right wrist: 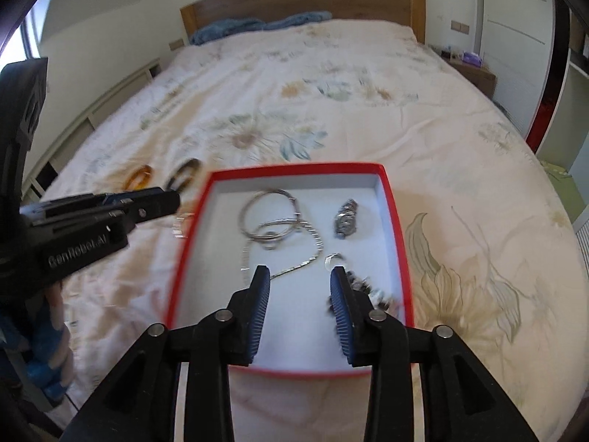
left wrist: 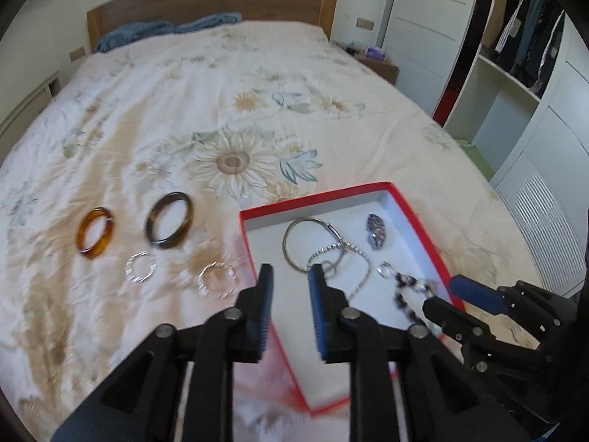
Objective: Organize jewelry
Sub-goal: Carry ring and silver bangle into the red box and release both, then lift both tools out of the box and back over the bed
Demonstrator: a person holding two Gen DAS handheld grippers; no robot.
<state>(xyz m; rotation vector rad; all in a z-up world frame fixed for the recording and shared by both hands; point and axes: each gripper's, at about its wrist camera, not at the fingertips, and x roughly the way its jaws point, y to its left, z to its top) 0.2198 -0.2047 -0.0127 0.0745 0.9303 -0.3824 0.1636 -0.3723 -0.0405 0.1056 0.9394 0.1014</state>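
Over the red box (right wrist: 395,221) both tools hang with jaws apart and nothing between them, left gripper (left wrist: 291,283) and right gripper (right wrist: 300,287). Next pick, I'd say: approach a loose bangle flat and pinch its rim squarely. Already inside lie a silver hoop (right wrist: 257,206), chain (right wrist: 294,265), brooch (right wrist: 346,219); amber bangle (left wrist: 95,234) waits on the bedspread (left wrist: 184,118).

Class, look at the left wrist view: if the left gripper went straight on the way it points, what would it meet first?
Probably the white floor of the red box, near the silver bangle; the left gripper has open, empty jaws. Depth is uncertain.
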